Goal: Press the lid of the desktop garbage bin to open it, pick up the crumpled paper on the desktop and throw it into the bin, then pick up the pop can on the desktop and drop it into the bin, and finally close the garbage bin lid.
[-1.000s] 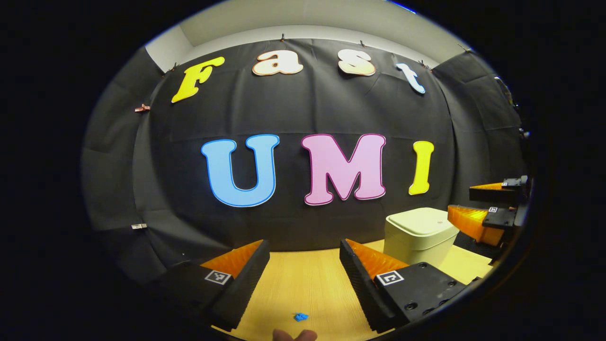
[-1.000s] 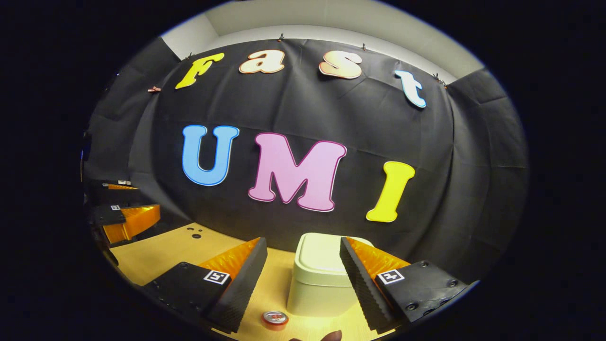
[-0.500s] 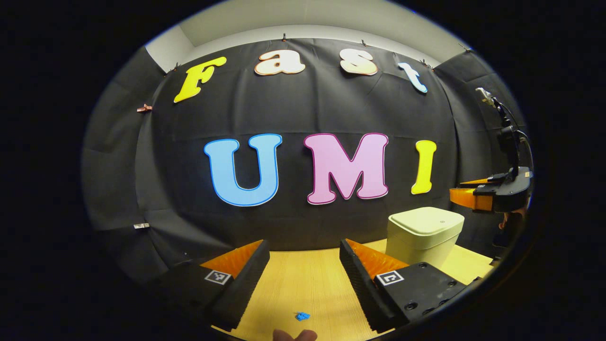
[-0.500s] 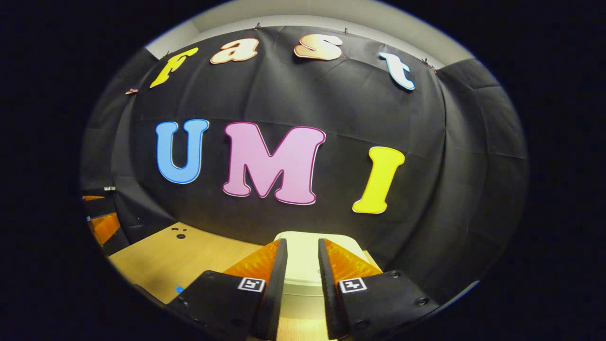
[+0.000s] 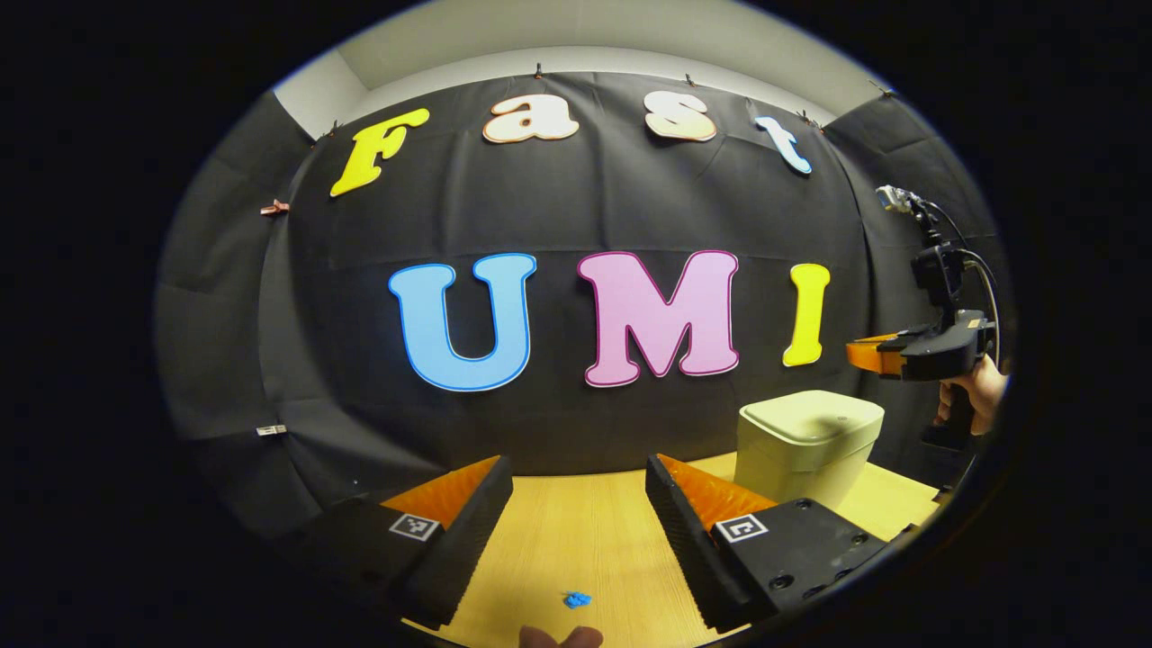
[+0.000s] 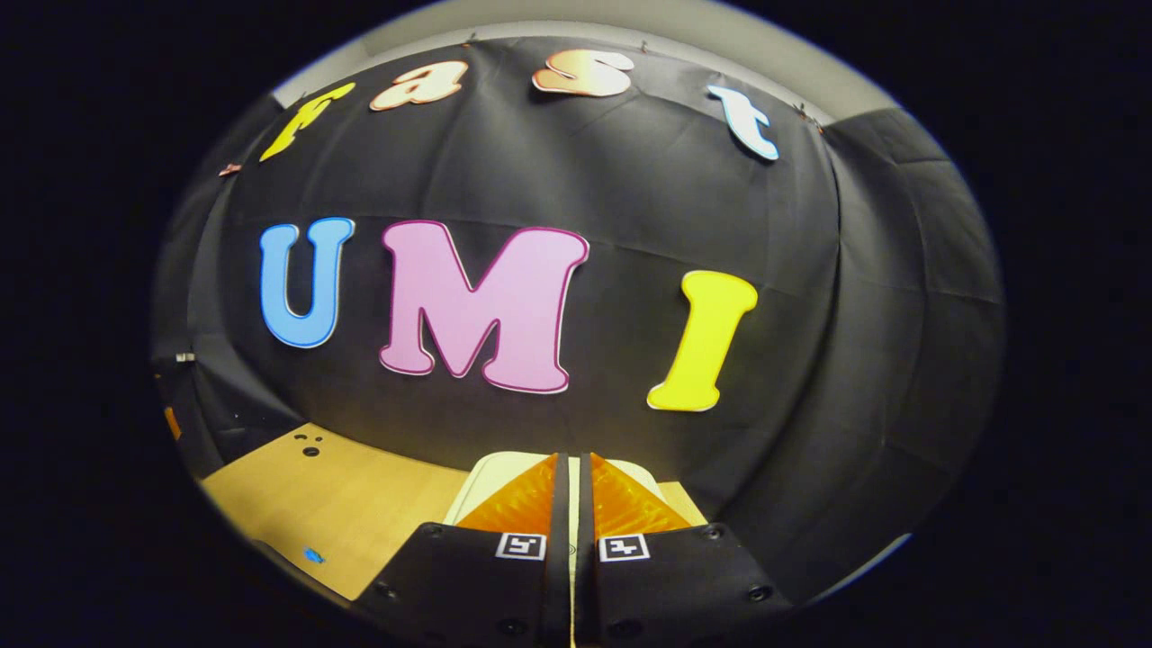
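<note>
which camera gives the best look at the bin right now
The left gripper view: the bin stands whole on the table, lid closed, with the right tool hovering above it. In the right gripper view, that tool's closed fingers cover most of the bin.

Count at this moment: one garbage bin point(image 5: 805, 445), cream, lid down, standing on one wooden table point(image 5: 576, 540). One small blue scrap point(image 5: 576, 598) on the table in the left gripper view; the blue speck point(image 6: 313, 555) in the right gripper view is possibly the same piece, too small to confirm. Two grippers: left gripper point(image 5: 576, 504) and right gripper point(image 5: 877, 353). One hand point(image 5: 976, 396) on the right gripper's handle. Three dark dots point(image 6: 310, 445) on the table's far corner.
</note>
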A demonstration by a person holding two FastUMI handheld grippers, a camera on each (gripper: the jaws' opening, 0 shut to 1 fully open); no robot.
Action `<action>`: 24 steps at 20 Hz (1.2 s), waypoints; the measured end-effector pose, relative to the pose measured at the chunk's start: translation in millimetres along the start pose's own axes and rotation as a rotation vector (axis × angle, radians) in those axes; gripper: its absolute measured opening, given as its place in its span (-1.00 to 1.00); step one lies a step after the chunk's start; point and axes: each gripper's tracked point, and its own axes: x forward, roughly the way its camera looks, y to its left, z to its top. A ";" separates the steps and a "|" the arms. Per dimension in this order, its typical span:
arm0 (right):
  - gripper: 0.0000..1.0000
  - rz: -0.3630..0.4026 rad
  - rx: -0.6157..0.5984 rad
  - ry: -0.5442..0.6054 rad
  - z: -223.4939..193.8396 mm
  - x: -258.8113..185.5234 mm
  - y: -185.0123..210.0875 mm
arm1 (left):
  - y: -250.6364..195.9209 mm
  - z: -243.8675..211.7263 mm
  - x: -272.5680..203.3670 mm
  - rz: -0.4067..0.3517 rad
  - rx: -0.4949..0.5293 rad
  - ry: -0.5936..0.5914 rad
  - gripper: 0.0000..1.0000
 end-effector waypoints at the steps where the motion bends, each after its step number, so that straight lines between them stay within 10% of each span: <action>1: -0.87 -0.013 0.011 0.022 -6.7 5.2 -6.0 | 0.7 1.0 0.6 0.003 -0.003 0.000 0.91; 24: -0.88 0.040 0.097 0.218 -92.0 37.4 -4.6 | -2.2 -8.1 0.3 0.017 -0.017 0.027 0.92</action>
